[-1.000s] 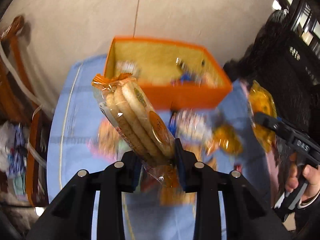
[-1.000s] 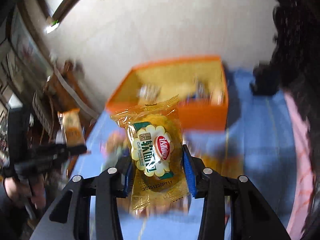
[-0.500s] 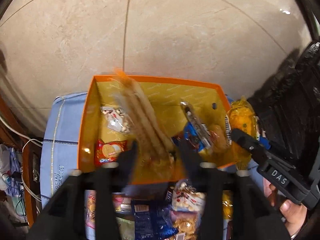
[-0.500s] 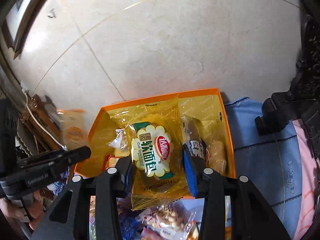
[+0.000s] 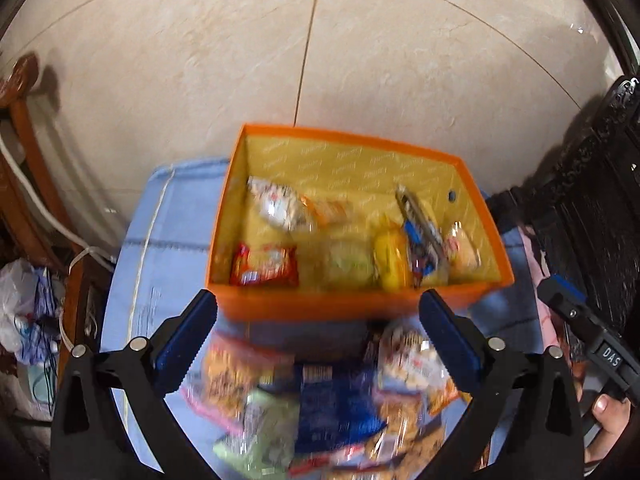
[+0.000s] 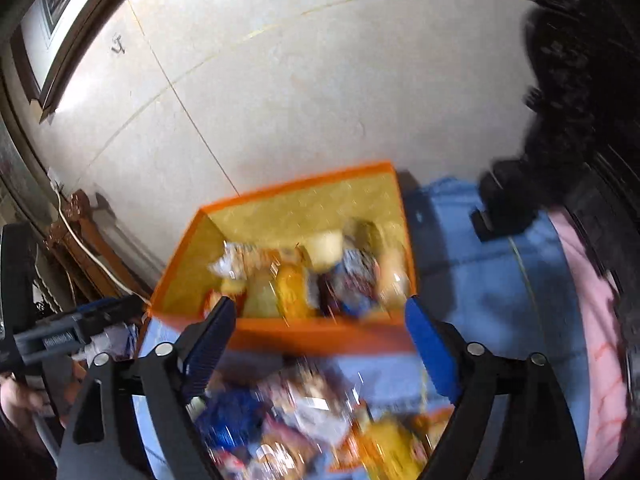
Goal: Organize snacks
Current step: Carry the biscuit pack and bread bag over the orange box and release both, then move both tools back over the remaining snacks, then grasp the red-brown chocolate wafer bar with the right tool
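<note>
Orange box (image 5: 352,308): open-topped, yellow inside, standing on the blue cloth (image 5: 176,216) at its far edge, against the pale tiled floor beyond; the right wrist view shows it too (image 6: 320,330).
Box, left half: a red packet (image 5: 265,265) lies in the near left corner; a clear white-and-red packet (image 5: 276,206) lies farther back, with an orange-ended wrapper (image 5: 326,211) just to its right.
Box, middle: a pale greenish packet (image 5: 348,264), blurred, beside a yellow packet (image 5: 391,261) standing on edge.
Box, right half: a blue-and-dark bar wrapper (image 5: 420,228) leans from the far wall toward the near wall; a small bun-like packet (image 5: 462,250) sits right of it.
Loose snacks: a blurred heap (image 5: 332,400) of packets lies on the cloth just near of the box, between the fingers in both views; single packets there cannot be told apart.
Left gripper (image 5: 318,342): jaws have just been opening and stand spread wide, nothing between the blue pads, nothing touched; it hangs above the heap, near of the box wall.
Right gripper (image 6: 320,350): jaws have just been opening, spread wide and empty, over the near wall of the box and the heap.
Other hand's tool: the right gripper shows at the right edge of the left view, a hand (image 5: 608,426) under it.
</note>
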`<move>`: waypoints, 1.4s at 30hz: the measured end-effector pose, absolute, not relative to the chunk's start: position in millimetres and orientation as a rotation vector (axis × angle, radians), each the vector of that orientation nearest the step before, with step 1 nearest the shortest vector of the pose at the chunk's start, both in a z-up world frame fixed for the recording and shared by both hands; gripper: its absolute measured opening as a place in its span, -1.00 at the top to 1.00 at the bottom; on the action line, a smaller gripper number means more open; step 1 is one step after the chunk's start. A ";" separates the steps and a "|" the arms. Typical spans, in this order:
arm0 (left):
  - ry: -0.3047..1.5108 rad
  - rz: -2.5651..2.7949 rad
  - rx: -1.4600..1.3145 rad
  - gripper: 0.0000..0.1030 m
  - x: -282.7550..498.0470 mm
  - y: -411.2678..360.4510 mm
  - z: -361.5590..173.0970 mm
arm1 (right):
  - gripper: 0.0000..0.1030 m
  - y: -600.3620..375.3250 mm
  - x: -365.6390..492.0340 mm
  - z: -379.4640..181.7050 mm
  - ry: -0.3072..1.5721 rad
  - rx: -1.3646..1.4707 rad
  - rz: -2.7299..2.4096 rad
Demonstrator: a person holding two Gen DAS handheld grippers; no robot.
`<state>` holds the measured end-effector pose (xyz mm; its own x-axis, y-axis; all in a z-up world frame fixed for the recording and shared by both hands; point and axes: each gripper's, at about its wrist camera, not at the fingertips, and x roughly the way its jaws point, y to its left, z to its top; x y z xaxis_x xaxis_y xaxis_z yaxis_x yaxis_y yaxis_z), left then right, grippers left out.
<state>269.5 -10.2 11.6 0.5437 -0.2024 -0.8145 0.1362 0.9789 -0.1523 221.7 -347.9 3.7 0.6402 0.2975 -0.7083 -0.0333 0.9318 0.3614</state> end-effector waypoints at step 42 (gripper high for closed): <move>1.279 -0.162 0.046 -0.92 71.7 12.8 -96.7 | 0.06 -351.4 35.9 -133.5 1.331 0.103 0.029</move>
